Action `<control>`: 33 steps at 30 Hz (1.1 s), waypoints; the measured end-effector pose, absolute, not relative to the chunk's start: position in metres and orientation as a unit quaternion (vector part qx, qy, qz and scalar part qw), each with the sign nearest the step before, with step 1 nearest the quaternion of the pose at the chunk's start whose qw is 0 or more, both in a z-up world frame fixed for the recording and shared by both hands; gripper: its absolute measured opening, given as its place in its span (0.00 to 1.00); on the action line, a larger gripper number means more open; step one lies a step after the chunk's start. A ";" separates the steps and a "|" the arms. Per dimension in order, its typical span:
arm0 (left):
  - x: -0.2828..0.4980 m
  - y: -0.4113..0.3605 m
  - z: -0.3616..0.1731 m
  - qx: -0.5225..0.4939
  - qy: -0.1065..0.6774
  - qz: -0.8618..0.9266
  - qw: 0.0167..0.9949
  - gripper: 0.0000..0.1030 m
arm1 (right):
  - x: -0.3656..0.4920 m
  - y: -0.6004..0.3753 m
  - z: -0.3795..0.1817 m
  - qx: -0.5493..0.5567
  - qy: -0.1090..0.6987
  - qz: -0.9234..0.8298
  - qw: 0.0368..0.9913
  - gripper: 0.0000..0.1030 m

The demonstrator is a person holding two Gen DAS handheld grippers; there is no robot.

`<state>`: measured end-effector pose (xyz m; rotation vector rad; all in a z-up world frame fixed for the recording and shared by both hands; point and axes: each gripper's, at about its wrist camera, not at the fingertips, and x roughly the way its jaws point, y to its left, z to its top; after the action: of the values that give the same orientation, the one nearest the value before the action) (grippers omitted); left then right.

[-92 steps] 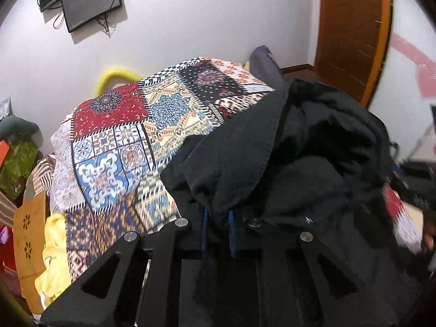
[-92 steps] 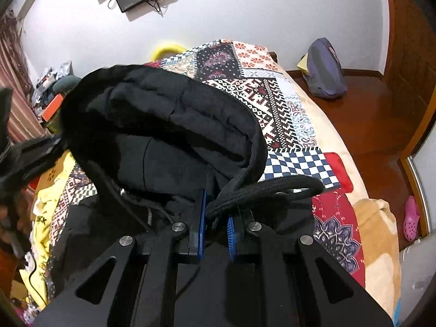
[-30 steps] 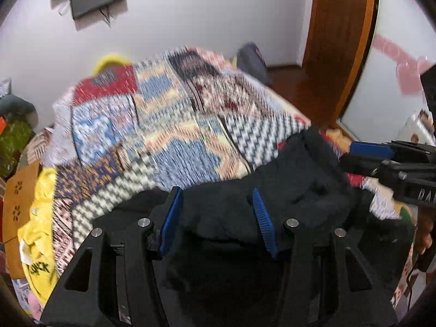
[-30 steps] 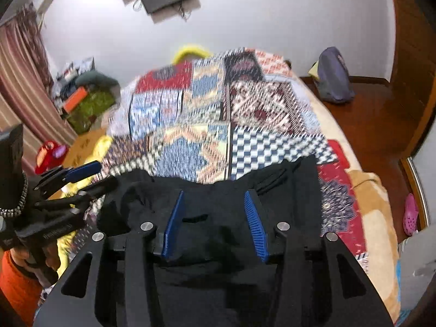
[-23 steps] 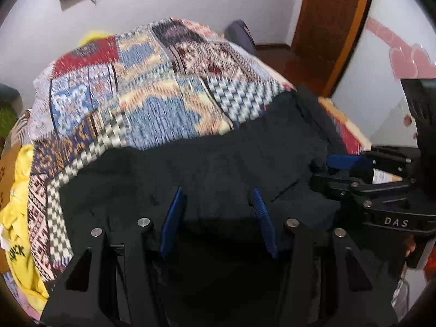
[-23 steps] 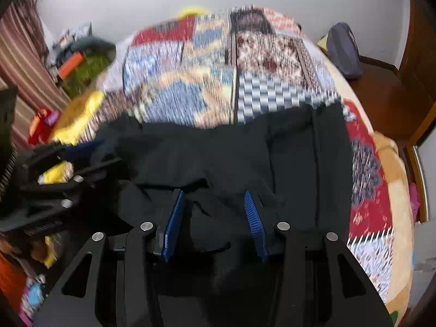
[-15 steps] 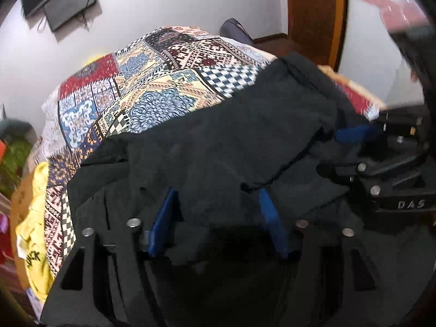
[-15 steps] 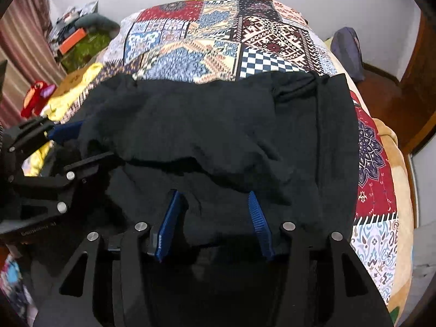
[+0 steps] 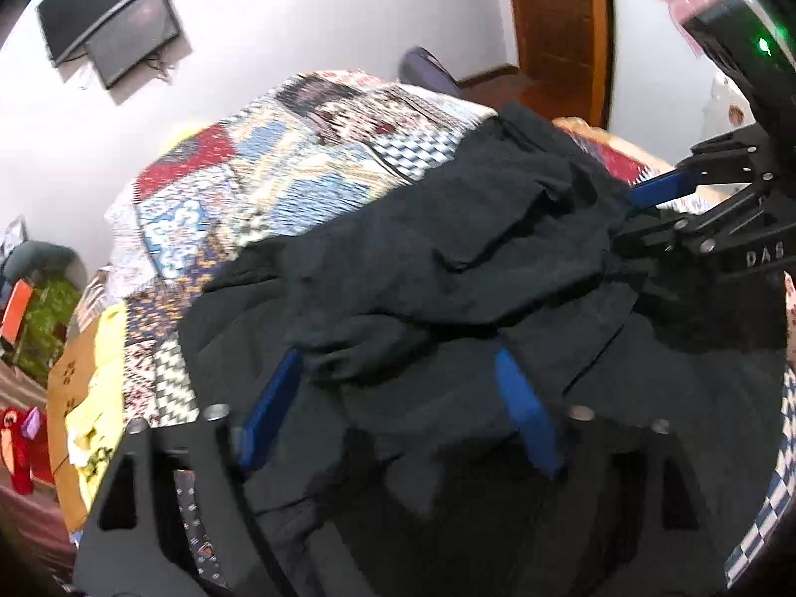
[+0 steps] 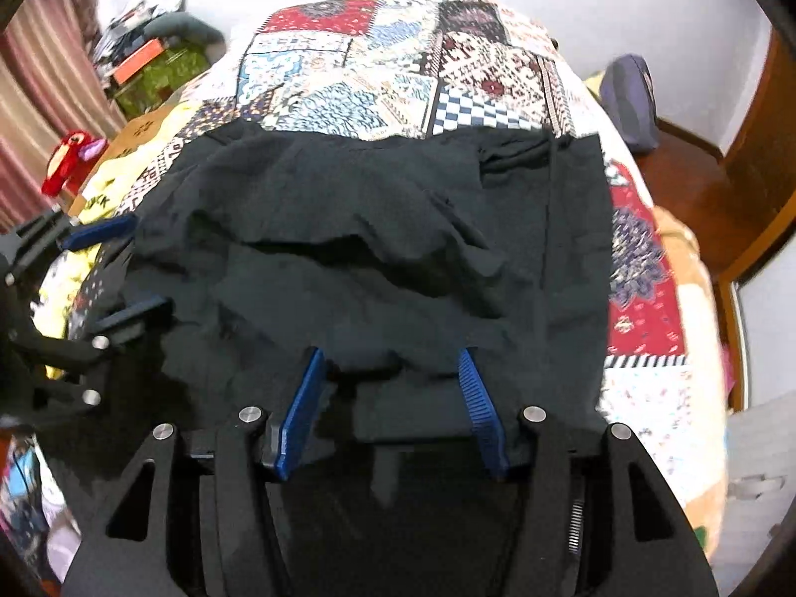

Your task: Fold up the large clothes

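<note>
A black hooded garment (image 10: 388, 229) lies spread and rumpled on the patchwork bedspread (image 10: 398, 49); it also fills the left wrist view (image 9: 447, 258). My left gripper (image 9: 398, 363) is open, its blue pads wide apart over the garment's near left edge; it shows at the left of the right wrist view (image 10: 117, 268). My right gripper (image 10: 393, 358) is open just above the garment's near edge; it shows at the right of the left wrist view (image 9: 642, 209). A drawstring (image 10: 547, 209) runs down the garment's right side.
The patchwork bedspread (image 9: 278, 174) covers the bed. A yellow cloth (image 10: 109, 194) and a red toy (image 10: 69, 159) lie at the bed's left. A dark bag (image 10: 629, 99) sits on the wooden floor at the right. A wooden door (image 9: 557, 25) and a wall screen (image 9: 114, 25) are beyond.
Both grippers let go of the garment, which dropped and spread flat on the bed. Both now hover open, drawn back to its near edge.
</note>
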<state>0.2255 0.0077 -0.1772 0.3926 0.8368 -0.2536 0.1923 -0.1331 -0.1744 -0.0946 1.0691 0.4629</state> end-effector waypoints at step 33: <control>0.359 0.236 -0.279 -0.295 0.502 -0.075 0.810 0.49 | 0.343 -0.202 -0.241 0.070 0.571 0.109 0.811 0.63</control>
<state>0.3586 0.2358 -0.2789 -0.6300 1.0734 -0.1604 0.3428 -0.2020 -0.2409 0.1488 1.2193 0.2332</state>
